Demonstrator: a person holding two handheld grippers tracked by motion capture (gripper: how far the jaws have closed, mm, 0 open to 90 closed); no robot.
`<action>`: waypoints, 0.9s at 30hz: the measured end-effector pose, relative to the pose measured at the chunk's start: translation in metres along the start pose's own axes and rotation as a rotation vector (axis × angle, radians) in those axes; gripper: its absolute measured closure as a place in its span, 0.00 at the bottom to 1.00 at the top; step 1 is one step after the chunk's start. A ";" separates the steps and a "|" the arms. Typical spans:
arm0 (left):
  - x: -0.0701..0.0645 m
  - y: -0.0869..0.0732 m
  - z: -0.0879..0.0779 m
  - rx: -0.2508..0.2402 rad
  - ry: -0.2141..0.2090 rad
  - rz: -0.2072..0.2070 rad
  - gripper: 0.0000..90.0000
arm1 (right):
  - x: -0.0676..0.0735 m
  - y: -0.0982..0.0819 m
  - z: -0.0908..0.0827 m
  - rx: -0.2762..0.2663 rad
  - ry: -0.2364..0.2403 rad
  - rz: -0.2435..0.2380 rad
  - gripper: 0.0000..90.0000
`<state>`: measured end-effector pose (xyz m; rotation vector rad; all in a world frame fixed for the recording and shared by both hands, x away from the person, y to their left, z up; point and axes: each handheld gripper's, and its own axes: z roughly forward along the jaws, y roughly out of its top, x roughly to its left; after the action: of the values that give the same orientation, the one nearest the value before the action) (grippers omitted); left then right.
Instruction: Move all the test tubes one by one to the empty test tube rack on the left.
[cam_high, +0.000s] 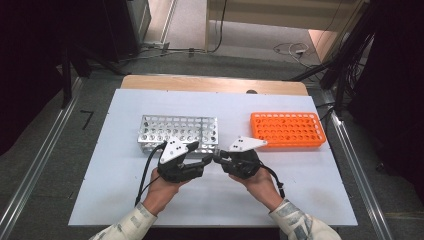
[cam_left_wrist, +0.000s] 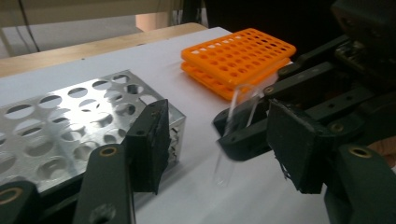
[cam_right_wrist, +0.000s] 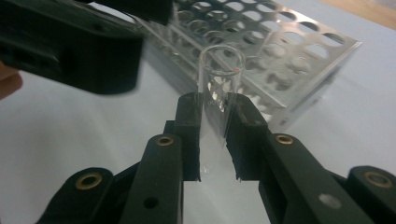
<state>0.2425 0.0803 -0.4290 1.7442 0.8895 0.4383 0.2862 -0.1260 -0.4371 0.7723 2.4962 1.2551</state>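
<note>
I am holding a clear glass test tube (cam_right_wrist: 218, 100) in my right gripper (cam_right_wrist: 215, 140), whose two black jaws are pinching it around its lower half; the open mouth of the tube is pointing away from that gripper's camera, toward the metal rack (cam_right_wrist: 275, 51). In the left gripper view the same tube (cam_left_wrist: 236, 130) is hanging slanted, its rounded bottom just above the white tabletop (cam_left_wrist: 201, 196), with the right gripper (cam_left_wrist: 243, 133) clamping it from the right side.

My left gripper (cam_left_wrist: 215, 149) is standing spread apart, its jaws on either side of the tube but not touching it; the tube is sitting in the gap between them, nearer the right-hand jaw.

From the high view, I am bringing both grippers together near the middle of the tabletop (cam_high: 125, 190), the left gripper (cam_high: 207, 161) and the right gripper (cam_high: 218, 159) meeting tip to tip just in front of the silver rack (cam_high: 177, 132). The orange rack (cam_high: 286, 129) is lying farther to the right, apart from both hands. The silver rack's holes facing me are looking empty, as are those of the orange one.
</note>
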 end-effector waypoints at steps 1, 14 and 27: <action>-0.001 0.000 0.000 0.004 -0.005 0.002 0.49 | 0.002 0.000 0.002 0.001 0.008 -0.009 0.81; 0.002 -0.003 0.004 0.010 -0.018 0.014 0.84 | 0.017 0.006 0.012 0.003 0.045 -0.026 0.81; 0.043 0.028 -0.025 -0.116 0.136 -0.050 0.84 | 0.000 -0.002 0.005 0.042 0.030 0.014 0.34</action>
<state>0.2635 0.1249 -0.3994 1.5977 0.9819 0.5698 0.2880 -0.1238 -0.4417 0.7879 2.5532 1.2313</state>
